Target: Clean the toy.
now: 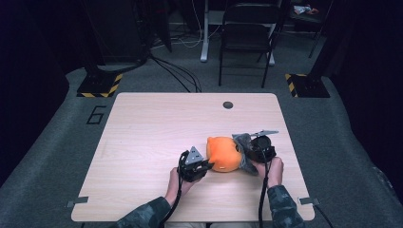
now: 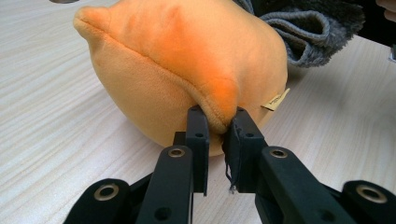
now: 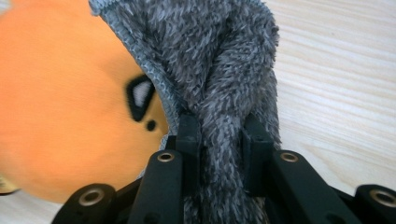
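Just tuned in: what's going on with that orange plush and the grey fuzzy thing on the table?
A person at the wooden table holds a gripper in each hand. The left gripper is shut on a seam ridge of the orange plush toy, which rests on the table. The right gripper is shut on a bunched fold of grey fleece cloth lying against the toy's face side. Whether the cloth is going on or coming off, I can't tell.
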The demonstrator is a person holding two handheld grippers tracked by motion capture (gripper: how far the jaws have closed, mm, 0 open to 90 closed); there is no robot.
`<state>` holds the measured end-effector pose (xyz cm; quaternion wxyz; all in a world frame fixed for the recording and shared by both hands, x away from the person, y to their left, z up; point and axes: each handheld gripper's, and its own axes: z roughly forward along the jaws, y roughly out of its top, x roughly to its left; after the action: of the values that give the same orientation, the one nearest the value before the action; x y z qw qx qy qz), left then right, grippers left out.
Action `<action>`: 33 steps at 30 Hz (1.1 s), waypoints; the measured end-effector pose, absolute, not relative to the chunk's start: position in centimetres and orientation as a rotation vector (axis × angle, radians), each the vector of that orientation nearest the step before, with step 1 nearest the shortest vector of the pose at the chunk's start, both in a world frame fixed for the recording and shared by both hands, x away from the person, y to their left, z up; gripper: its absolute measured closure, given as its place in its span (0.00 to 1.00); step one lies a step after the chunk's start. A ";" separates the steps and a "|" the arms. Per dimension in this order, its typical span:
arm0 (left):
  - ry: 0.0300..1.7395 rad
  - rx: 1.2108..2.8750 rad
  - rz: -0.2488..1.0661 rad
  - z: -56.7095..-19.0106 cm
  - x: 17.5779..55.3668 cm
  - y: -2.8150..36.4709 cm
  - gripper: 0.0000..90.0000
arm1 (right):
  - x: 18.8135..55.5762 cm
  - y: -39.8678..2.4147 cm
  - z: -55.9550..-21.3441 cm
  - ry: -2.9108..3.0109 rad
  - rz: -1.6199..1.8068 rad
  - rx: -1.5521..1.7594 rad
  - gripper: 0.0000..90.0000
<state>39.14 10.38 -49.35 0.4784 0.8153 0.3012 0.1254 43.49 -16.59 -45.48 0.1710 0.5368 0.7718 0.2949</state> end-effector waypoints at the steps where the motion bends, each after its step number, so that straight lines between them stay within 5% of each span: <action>1: 0.736 1.991 0.307 -49.4 39.1 10.4 0.89 | 43.6 -16.8 -45.8 2.192 0.827 1.530 0.81; 10: 0.745 1.986 0.300 -49.4 39.4 10.8 0.89 | 44.5 -17.7 -48.3 2.217 0.736 1.628 0.81; 20: 0.743 1.985 0.298 -49.4 39.4 10.9 0.88 | 42.1 -16.2 -41.7 2.185 0.984 1.433 0.81; 25: 0.741 1.988 0.304 -49.4 39.6 11.1 0.85 | 42.1 -13.7 -42.9 2.266 0.915 1.369 0.82; 33: 0.722 2.046 0.365 -49.6 39.3 10.4 0.52 | 42.6 -14.2 -43.6 2.228 0.950 1.407 0.82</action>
<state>39.27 10.35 -49.61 0.4535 0.8289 0.2923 0.1479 42.61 -14.16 -43.56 0.1691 0.4951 0.7839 0.3343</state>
